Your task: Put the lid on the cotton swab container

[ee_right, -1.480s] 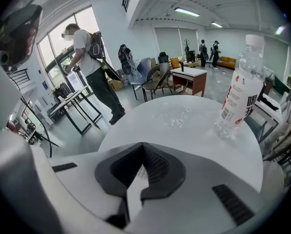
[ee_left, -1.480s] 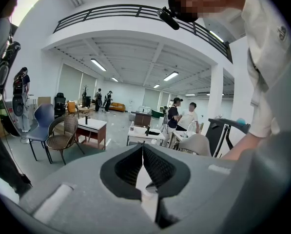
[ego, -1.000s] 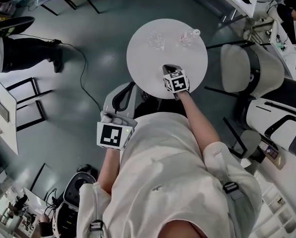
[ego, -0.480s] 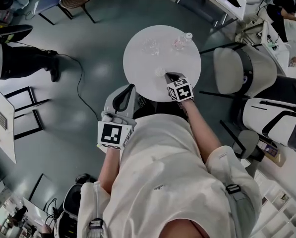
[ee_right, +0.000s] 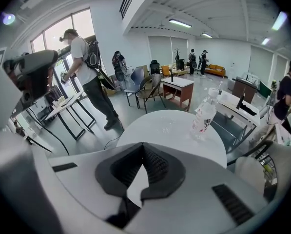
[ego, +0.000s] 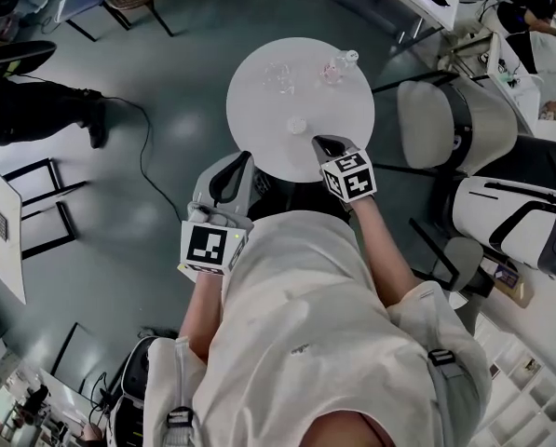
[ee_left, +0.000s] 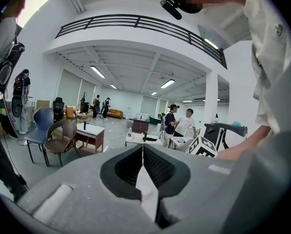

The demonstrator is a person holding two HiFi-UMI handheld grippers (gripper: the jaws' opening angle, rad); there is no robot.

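A round white table (ego: 259, 133) holds a clear cotton swab container (ego: 279, 74) at its far side and a small clear round lid (ego: 297, 126) nearer me. My right gripper (ego: 318, 142) hovers at the table's near edge, just right of the lid, shut with nothing in it. In the right gripper view its jaws (ee_right: 143, 146) meet tip to tip over the table (ee_right: 150, 128); the lid is hidden behind them. My left gripper (ego: 233, 170) hangs off the table to the left, level with a chair, also shut and empty (ee_left: 143, 147).
A plastic water bottle (ego: 338, 66) (ee_right: 203, 115) stands at the table's far right. Grey chairs flank me: one under my left gripper (ego: 208, 194), another at the right (ego: 450, 124). A person's legs (ego: 45, 110) and a cable on the floor lie at left.
My right gripper has drawn back from over the table toward its near edge. The small lid, hidden under it a second ago, now shows on the table. The left gripper barely moved.
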